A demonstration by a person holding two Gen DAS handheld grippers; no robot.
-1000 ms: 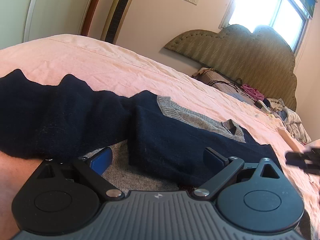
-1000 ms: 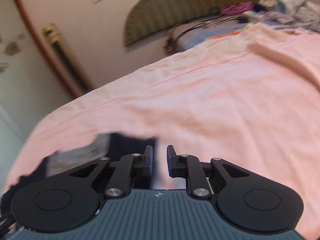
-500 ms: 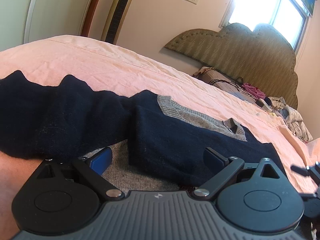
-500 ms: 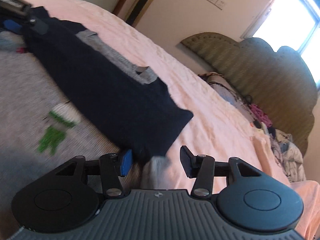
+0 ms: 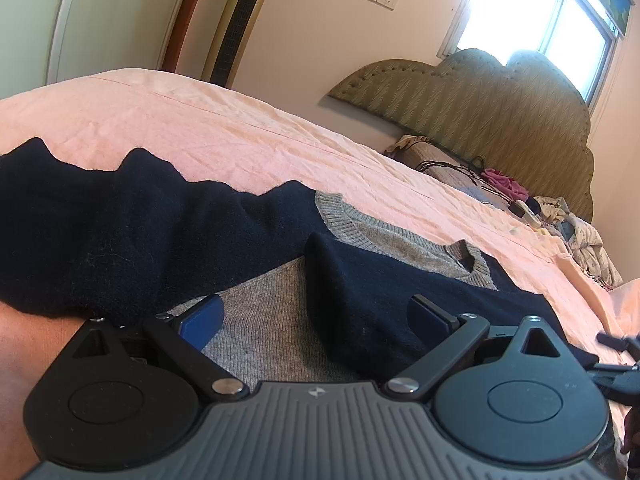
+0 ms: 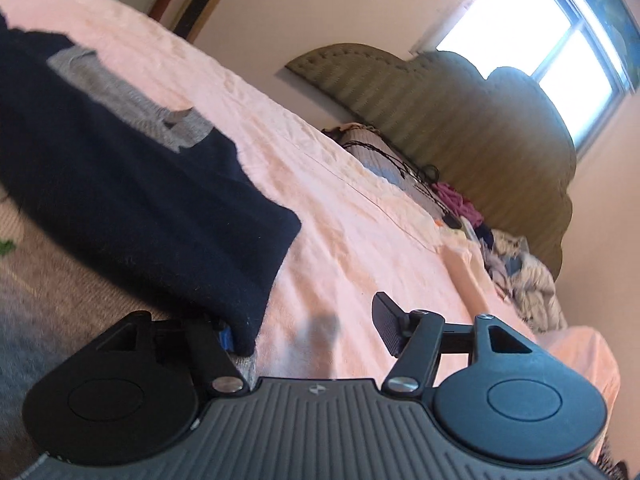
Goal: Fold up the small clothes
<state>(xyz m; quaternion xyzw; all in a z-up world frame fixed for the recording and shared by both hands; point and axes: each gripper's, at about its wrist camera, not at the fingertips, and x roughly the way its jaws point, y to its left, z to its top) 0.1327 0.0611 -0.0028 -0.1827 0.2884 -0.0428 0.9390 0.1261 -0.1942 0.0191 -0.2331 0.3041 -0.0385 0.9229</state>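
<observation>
A small navy and grey knit sweater (image 5: 168, 236) lies on the pink bedsheet (image 5: 200, 120), its navy sleeves folded over the grey body (image 5: 276, 320). My left gripper (image 5: 316, 320) is open and low over the sweater, one finger on each side of a raised navy fold (image 5: 360, 304). In the right wrist view the sweater (image 6: 132, 184) lies to the left. My right gripper (image 6: 308, 332) is open at the end of the folded navy sleeve (image 6: 248, 256); its left finger is under that cloth and its right finger (image 6: 386, 330) is over bare sheet. The right gripper also shows at the left wrist view's right edge (image 5: 616, 348).
A padded green headboard (image 5: 480, 104) stands at the far end of the bed. A pile of clothes and cables (image 5: 560, 216) lies below it, also in the right wrist view (image 6: 516, 260). A tall floor fan (image 5: 236, 20) stands by the wall beyond the bed.
My right gripper swung from the bare sheet to the sweater's right end and opened wide. A navy fold has risen between my left gripper's fingers, baring more grey cloth.
</observation>
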